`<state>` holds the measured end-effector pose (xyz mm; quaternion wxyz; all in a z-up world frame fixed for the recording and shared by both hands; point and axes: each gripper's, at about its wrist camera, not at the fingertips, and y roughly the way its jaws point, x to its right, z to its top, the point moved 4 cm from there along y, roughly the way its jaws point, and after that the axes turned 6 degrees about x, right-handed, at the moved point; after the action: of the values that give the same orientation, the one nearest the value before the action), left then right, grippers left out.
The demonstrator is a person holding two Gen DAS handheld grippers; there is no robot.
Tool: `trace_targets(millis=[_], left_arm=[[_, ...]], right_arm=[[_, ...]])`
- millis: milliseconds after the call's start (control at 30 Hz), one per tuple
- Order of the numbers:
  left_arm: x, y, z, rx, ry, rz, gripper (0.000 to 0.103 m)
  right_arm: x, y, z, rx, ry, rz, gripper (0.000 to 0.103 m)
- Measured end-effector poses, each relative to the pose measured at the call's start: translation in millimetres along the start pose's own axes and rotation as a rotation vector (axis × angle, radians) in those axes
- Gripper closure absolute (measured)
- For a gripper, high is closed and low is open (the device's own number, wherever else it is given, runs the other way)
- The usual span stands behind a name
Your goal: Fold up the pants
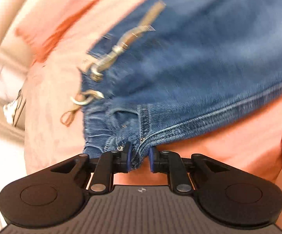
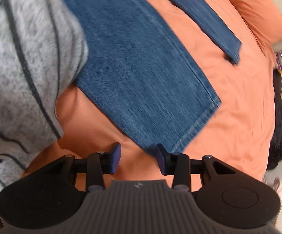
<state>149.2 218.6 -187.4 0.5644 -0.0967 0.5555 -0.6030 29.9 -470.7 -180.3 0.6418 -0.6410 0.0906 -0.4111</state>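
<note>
Blue denim pants lie on an orange bedsheet. In the left wrist view my left gripper is shut on the pants' waistband corner by the side seam, with a tan drawstring and metal rings trailing from the waistband. In the right wrist view my right gripper is open just above the sheet, at the hem of the near pant leg. Its right fingertip overlaps the hem corner. The other leg lies apart, farther back.
A person's grey sleeve with dark stripes fills the left of the right wrist view. Dark and patterned items sit past the bed's right edge. A beige headboard or wall lies beyond the sheet on the left.
</note>
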Motion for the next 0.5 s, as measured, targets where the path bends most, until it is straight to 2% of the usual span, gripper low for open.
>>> trace_targets(millis=[133, 233, 267, 367, 500], left_arm=[[-11.6, -17.9, 16.2, 0.044, -0.064, 0.026, 0.086], [-21.0, -25.1, 26.3, 0.066, -0.112, 0.035, 0.086], [-23.5, -25.8, 28.2, 0.071, -0.129, 0.037, 0.086], [-27.3, -34.2, 33.7, 0.078, -0.165, 0.051, 0.086], [-38.5, -38.8, 45.1, 0.088, -0.218, 0.065, 0.087]], right_arm=[[-5.2, 13.8, 4.1, 0.017, -0.049, -0.005, 0.071], [-2.6, 17.3, 4.1, 0.024, -0.026, -0.007, 0.094], [-2.2, 17.1, 3.6, 0.026, -0.025, -0.021, 0.098], [6.6, 9.6, 5.7, 0.049, 0.048, -0.049, 0.103], [34.7, -13.8, 16.6, 0.135, 0.128, -0.145, 0.103]])
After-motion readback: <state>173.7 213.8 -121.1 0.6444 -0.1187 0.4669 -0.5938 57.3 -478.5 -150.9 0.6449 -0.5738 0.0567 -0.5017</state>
